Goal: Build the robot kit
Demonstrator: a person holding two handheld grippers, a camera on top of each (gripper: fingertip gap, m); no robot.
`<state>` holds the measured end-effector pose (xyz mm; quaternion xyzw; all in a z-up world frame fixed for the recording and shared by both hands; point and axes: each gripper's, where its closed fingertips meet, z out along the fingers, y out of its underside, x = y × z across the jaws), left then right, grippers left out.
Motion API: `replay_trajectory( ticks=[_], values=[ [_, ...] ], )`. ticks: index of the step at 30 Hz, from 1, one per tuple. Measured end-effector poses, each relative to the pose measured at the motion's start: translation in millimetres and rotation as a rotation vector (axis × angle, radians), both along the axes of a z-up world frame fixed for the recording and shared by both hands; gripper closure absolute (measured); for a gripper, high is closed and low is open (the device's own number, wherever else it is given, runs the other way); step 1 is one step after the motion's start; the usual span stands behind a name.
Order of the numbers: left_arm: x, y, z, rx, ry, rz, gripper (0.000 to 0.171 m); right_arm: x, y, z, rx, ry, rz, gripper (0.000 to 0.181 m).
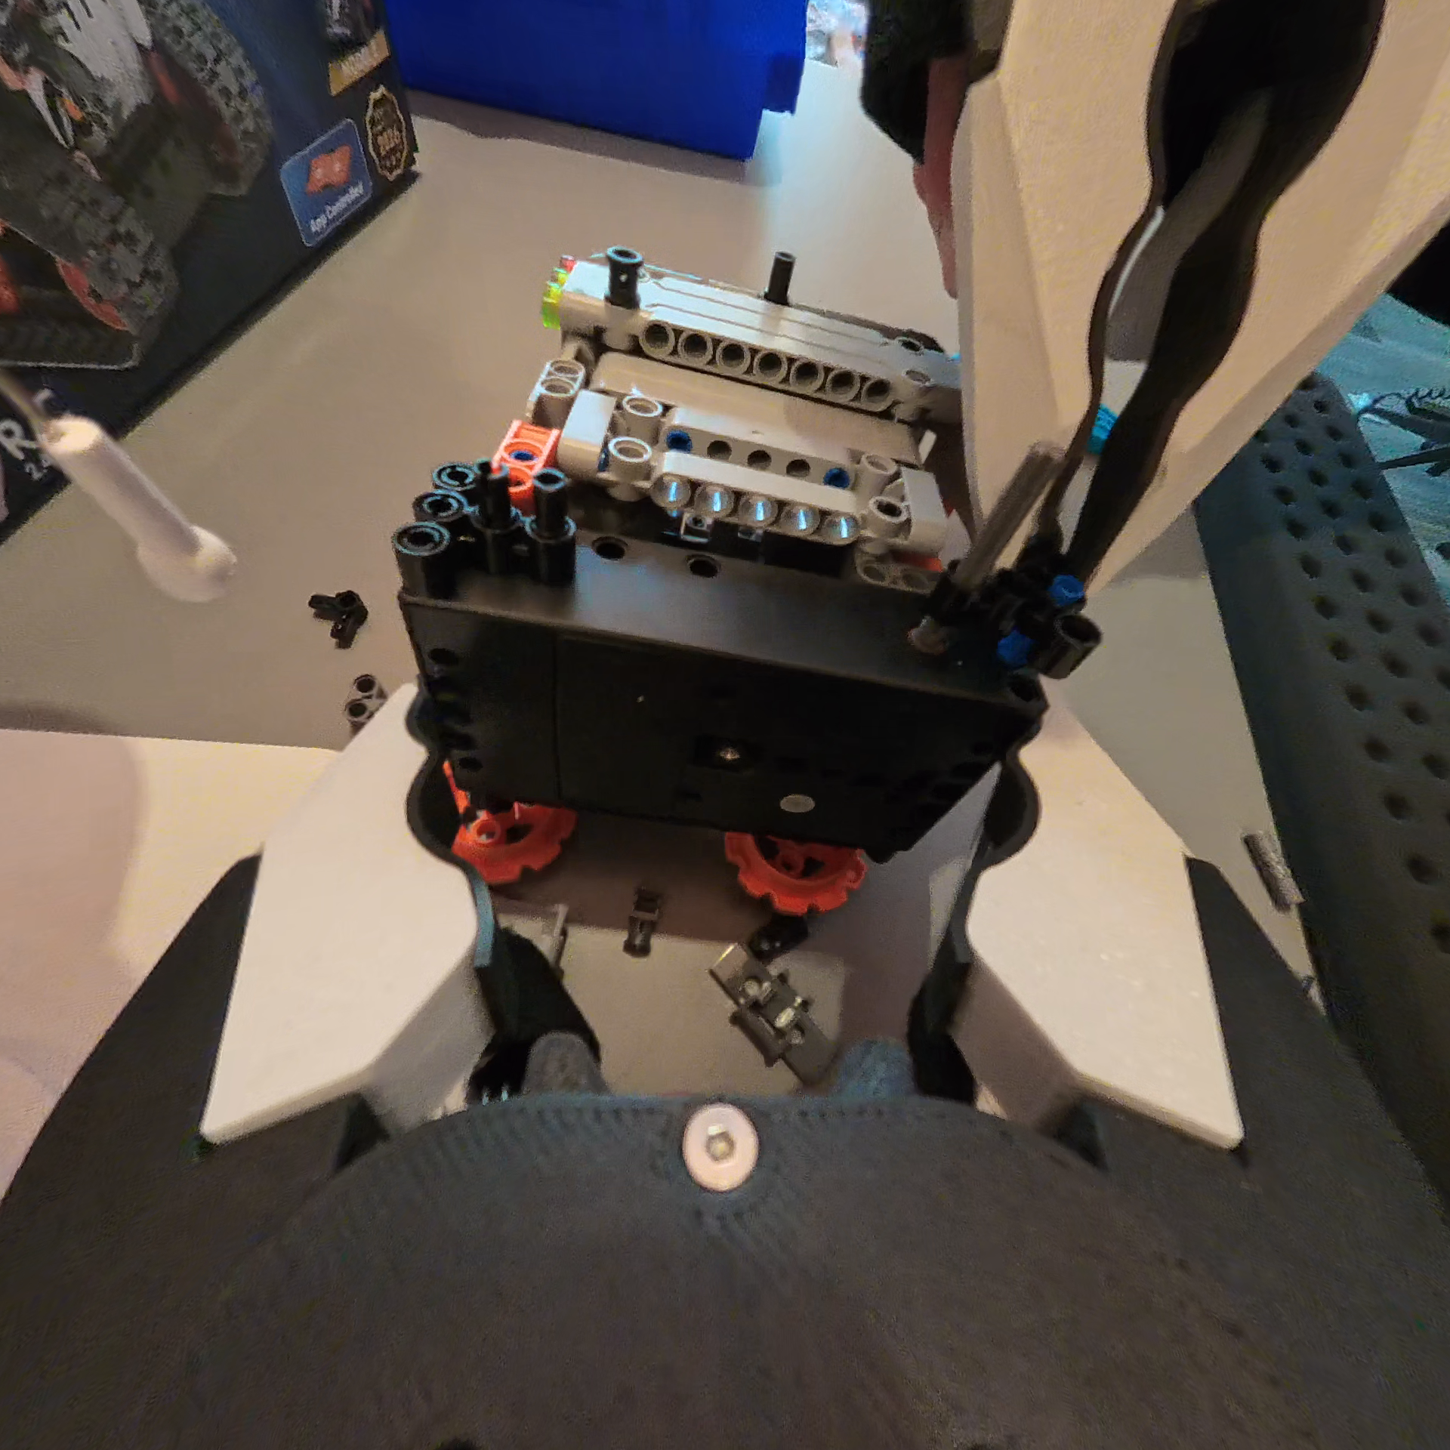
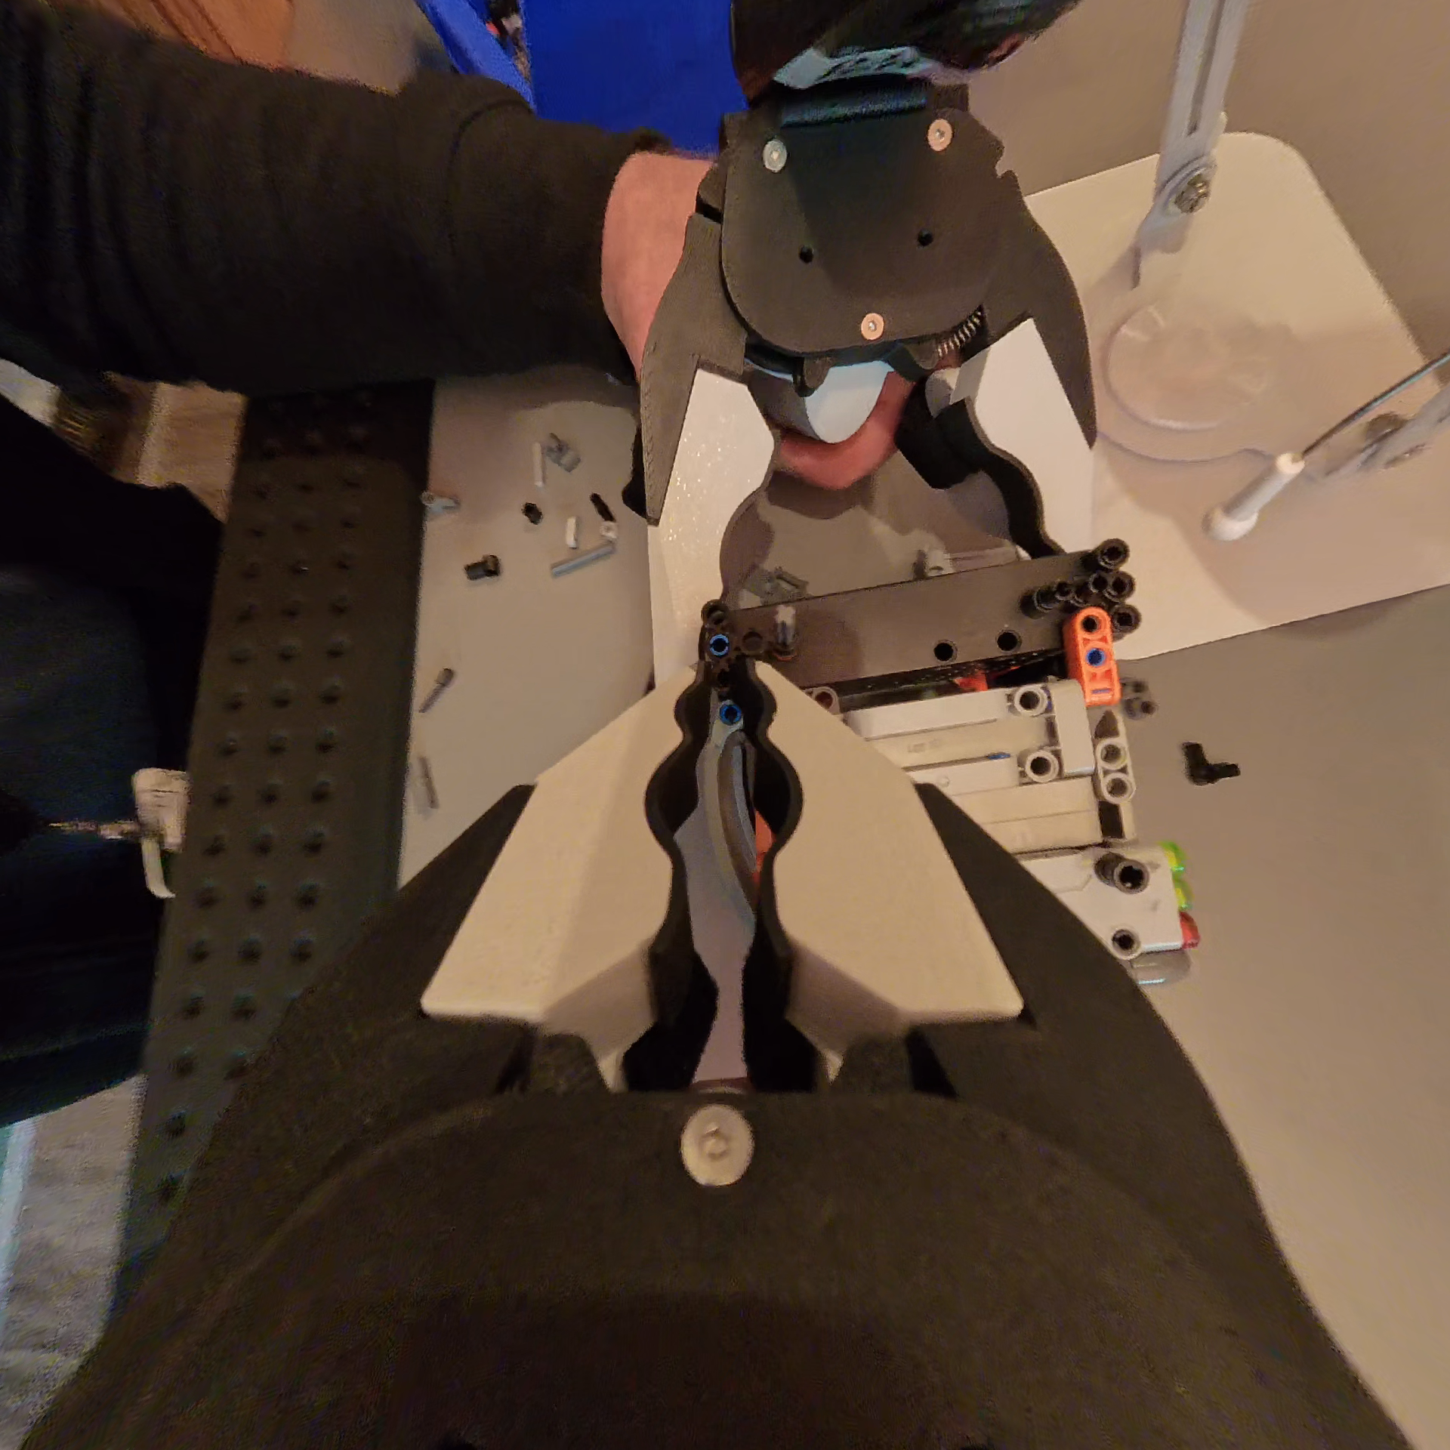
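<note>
Black and grey building-block parts make up the model [image 1: 706, 549] that sits between both grippers above the pale tabletop [image 1: 353, 377]. The left gripper [image 1: 722, 753] has its white fingers spread wide around the model's black box-shaped base, one finger pressed to each side, so it holds the model clear of the tabletop; two orange toothed wheels [image 1: 518, 843] hang under the base, near the camera. On top of the base lie grey beams with rows of round holes, a cluster of black pins at the near left corner, and an orange block just behind them. The right gripper [image 2: 726, 690] comes in from the far right of the model with its fingers drawn almost together, their tips at a small black and blue connector piece [image 2: 718, 651] on the model's corner; whether they pinch it or a thin grey rod there I cannot tell. Loose small black and grey pieces [image 2: 549, 533] are scattered on the tabletop near the person's dark sleeve [image 2: 275, 220]. A black perforated mat [image 2: 290, 706] lies to one side, a printed toy box [image 1: 157, 196] stands far left, and a blue bin [image 1: 596, 63] sits at the far edge.
</note>
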<state>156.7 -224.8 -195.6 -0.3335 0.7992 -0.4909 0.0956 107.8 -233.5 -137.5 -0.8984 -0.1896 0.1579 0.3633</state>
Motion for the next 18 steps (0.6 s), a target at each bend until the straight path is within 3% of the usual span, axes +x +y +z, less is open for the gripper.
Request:
replay_trajectory(
  ticks=[5,9,18],
  values=[
    [-5,-13,14,-0.133,0.087,-0.023,0.039,5,-7,19,-0.051,0.148,0.016,0.176],
    [3,-13,22,-0.261,0.166,0.035,0.041,20,-3,29,-0.030,0.173,-0.009,0.176],
    [9,-15,28,-0.368,0.278,0.082,0.041,34,0,38,0.082,0.053,-0.088,0.171]
  ],
)
